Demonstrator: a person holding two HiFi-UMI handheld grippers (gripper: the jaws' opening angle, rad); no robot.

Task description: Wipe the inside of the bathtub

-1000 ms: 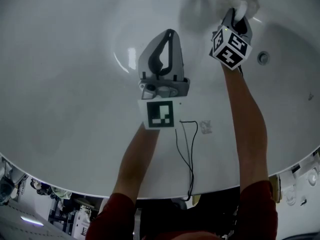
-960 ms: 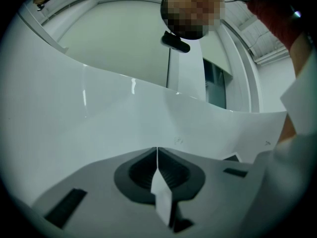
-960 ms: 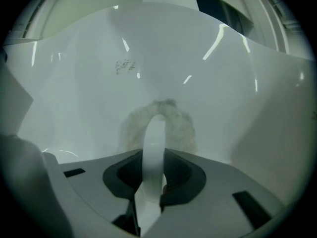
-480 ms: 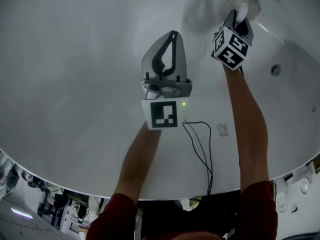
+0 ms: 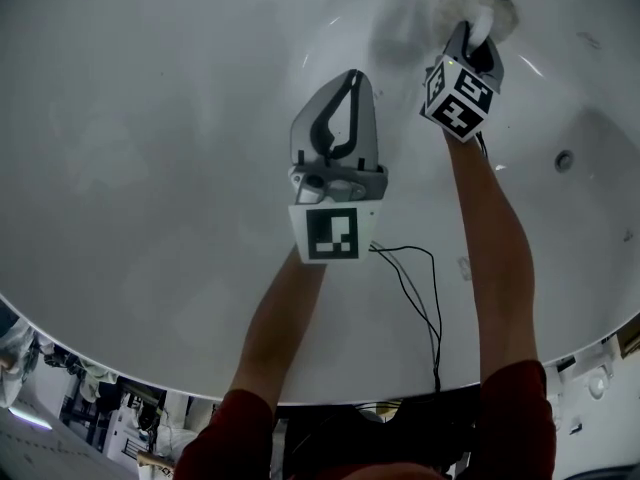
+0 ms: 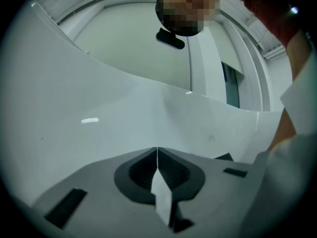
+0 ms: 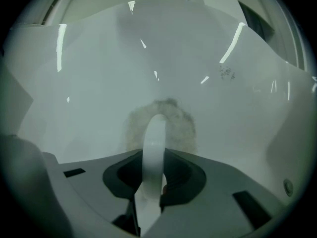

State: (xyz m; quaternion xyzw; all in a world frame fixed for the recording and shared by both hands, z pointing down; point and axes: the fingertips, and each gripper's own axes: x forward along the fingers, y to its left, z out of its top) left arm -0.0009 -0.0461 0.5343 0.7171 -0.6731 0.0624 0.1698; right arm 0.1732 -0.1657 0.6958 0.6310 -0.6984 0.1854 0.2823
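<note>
Deep inside the white glossy bathtub [image 5: 150,168], on its curved far wall, you have the grey fluffy round pad [image 5: 480,0] lying flat against the surface. Your right gripper [image 5: 478,36] is closed on the white smooth arched handle [image 7: 154,143] of this pad; in the right gripper view the handle stands upright between the two jaws and the grey pile shows around it, touching the tub.

Your left gripper [image 5: 349,78] hangs just beside it, lower on the wall. Its jaws are pressed together with nothing between them, and it does not touch the tub as far as I can see.

I judge the pad to be soft and light, so it should follow the curve of the wall easily when you press. The handle looks stiff and slippery, and it is narrow, so it may turn in the jaws if you push sideways. Holding it low, near the pad, as you do now, seems the best place. The glossy wall probably gives little friction, so even pressure matters more than force.

A thin black cable [image 5: 415,288] runs down by your right arm, and a small round metal fitting [image 5: 565,160] sits well to the right of the pad.
</note>
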